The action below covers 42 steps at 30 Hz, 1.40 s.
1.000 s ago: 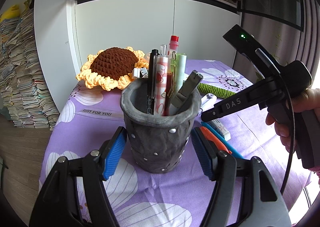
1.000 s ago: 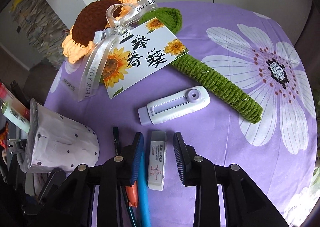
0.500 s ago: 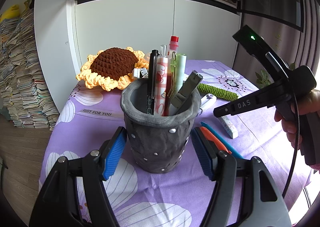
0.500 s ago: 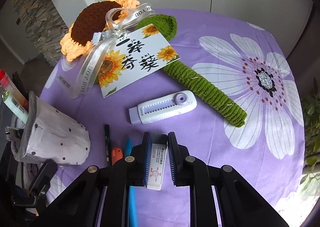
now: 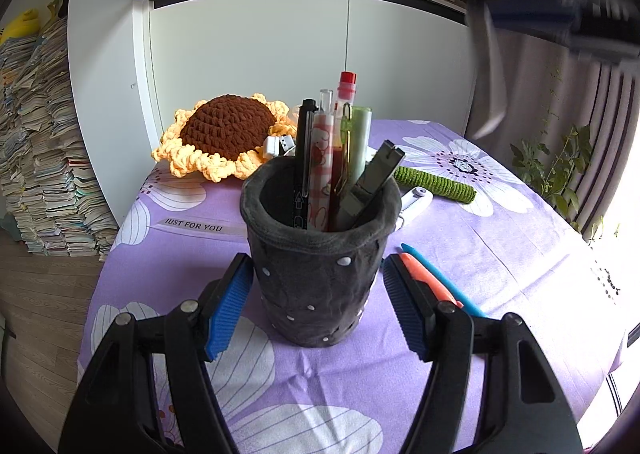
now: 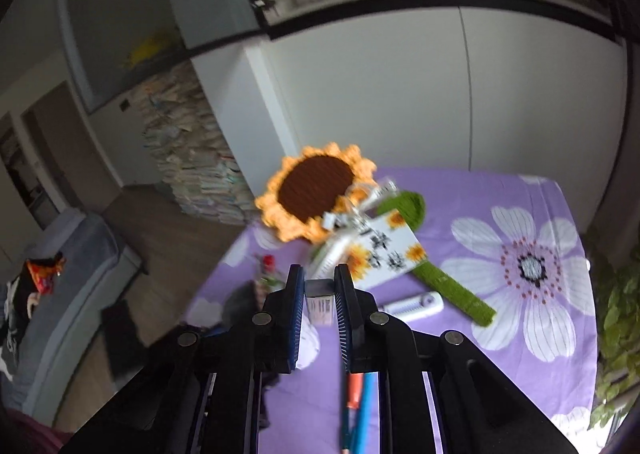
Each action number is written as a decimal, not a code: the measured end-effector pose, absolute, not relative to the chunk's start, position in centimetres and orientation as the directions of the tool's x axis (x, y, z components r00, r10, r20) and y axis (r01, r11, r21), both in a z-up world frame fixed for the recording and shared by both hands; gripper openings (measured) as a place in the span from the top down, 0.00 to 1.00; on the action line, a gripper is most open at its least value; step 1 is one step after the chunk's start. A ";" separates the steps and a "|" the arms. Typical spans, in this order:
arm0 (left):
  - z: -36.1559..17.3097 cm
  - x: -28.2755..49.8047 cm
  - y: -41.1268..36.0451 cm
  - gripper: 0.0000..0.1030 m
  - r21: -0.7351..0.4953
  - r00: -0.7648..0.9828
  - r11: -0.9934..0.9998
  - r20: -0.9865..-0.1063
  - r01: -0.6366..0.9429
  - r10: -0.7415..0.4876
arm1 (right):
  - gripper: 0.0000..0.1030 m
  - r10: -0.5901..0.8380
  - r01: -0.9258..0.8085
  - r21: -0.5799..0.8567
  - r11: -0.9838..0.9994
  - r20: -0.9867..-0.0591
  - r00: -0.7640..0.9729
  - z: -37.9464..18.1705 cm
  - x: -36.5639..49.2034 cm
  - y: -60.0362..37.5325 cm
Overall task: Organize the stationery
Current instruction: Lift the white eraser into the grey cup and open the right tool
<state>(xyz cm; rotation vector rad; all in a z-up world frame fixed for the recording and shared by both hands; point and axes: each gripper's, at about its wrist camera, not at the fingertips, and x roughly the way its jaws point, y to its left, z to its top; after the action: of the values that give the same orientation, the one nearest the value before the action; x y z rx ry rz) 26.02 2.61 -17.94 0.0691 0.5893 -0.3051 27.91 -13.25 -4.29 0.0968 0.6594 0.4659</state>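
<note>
A dark grey dotted pen holder (image 5: pixel 320 286) full of pens stands on the purple flowered cloth (image 5: pixel 500 254). My left gripper (image 5: pixel 318 294) has its blue pads against the holder's two sides. My right gripper (image 6: pixel 319 278) is shut on a white eraser (image 6: pixel 320 304) and holds it high above the table. In the left wrist view that gripper is a dark blur (image 5: pixel 560 18) at the top right. An orange pen (image 5: pixel 428 282) and a blue pen (image 5: pixel 444 282) lie right of the holder. A white correction tape (image 6: pixel 412 304) lies further back.
A crochet sunflower (image 5: pixel 228 134) with a green stem (image 5: pixel 436 182) and a printed card (image 6: pixel 384 254) fills the back of the table. White cupboards stand behind. Stacked books (image 5: pixel 44 174) rise from the floor at the left, and a plant (image 5: pixel 560 174) stands at the right.
The right gripper's jaws closed on the eraser, then lifted it off the cloth and tilted up. In the left wrist view it rose to the top right. The left gripper stayed put.
</note>
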 end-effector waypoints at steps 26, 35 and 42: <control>-18.1 26.2 2.4 0.33 -0.024 0.785 0.952 -0.559 0.306 -0.266 | 0.84 0.576 -0.541 0.275 0.795 -0.621 0.532 -9.0 30.8 -6.3; -18.1 26.2 2.5 0.33 -0.026 0.785 0.951 -0.559 0.307 -0.268 | 0.84 0.513 -0.463 0.247 0.851 -0.583 0.630 -6.6 28.6 -10.9; -18.0 26.1 2.6 0.33 -0.026 0.789 0.952 -0.553 0.306 -0.269 | 0.84 0.296 -0.250 0.191 0.949 -0.809 0.507 -13.3 30.9 -14.8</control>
<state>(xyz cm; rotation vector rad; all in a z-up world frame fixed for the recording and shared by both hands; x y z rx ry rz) 26.13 2.56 -18.01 0.0660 0.5852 -0.3095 30.94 -14.77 -13.27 0.0512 0.9854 0.3297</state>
